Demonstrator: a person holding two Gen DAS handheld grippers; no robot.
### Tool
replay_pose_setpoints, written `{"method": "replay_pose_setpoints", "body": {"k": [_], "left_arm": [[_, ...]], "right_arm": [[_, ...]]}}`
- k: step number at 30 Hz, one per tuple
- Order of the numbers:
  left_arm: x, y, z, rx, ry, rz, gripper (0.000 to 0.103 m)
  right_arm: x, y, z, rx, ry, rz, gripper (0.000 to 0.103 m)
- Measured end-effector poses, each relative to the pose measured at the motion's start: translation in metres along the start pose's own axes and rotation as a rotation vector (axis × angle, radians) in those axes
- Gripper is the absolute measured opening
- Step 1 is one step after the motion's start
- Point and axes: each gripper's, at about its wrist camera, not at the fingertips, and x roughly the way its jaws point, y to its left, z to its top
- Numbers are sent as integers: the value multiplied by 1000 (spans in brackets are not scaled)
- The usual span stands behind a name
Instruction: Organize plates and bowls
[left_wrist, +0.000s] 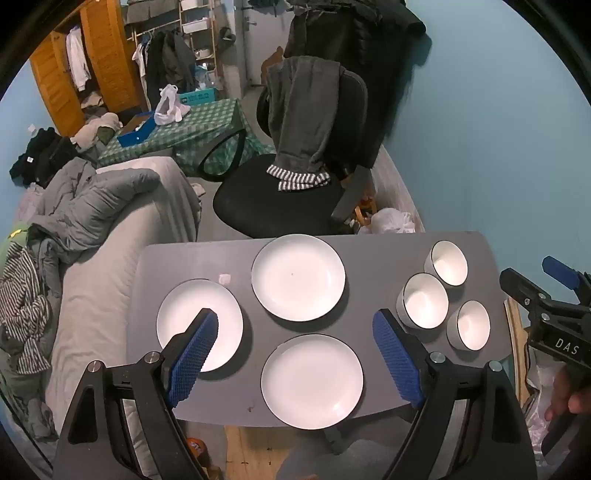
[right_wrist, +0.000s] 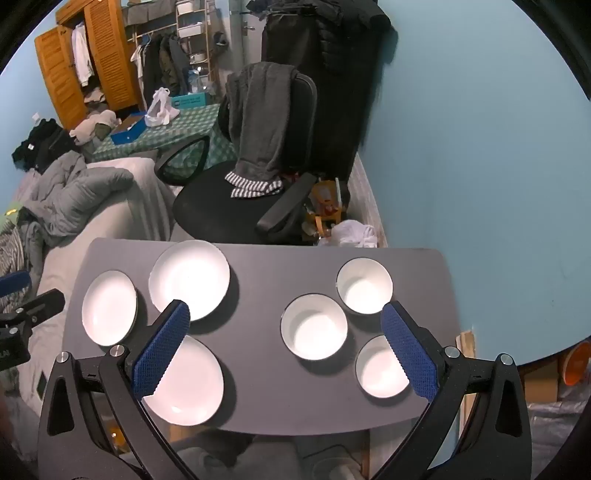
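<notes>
Three white plates lie apart on the grey table (left_wrist: 369, 266): a far plate (left_wrist: 298, 277), a left plate (left_wrist: 192, 317) and a near plate (left_wrist: 312, 381). Three white bowls stand at the right: far (left_wrist: 447, 261), middle (left_wrist: 424, 301) and near (left_wrist: 469, 325). My left gripper (left_wrist: 295, 317) is open and empty, held above the plates. My right gripper (right_wrist: 286, 310) is open and empty above the table, over the bowls (right_wrist: 314, 326); the plates (right_wrist: 190, 278) lie to its left. The right gripper also shows at the right edge of the left wrist view (left_wrist: 554, 295).
A black office chair (left_wrist: 280, 195) draped with grey clothes stands just behind the table. A bed with grey bedding (left_wrist: 96, 206) runs along the table's left side. The blue wall (left_wrist: 498, 147) is on the right. Bags and clutter (right_wrist: 347, 232) lie on the floor behind the table.
</notes>
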Motion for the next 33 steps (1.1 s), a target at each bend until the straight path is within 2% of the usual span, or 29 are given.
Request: {"method": "replay_pose_setpoints", "body": {"k": [4,11,33], "left_arm": [[1,-6,6,-2,-10,-2,87],[-3,-1,6,-12,-30,-48,87],[-3,-3,11,-23,-30,-62,87]], "right_arm": [[-1,0,1,4,1,6,101],[1,-3,2,5,4,4,102],[-1,-5,2,8,5,6,101]]}}
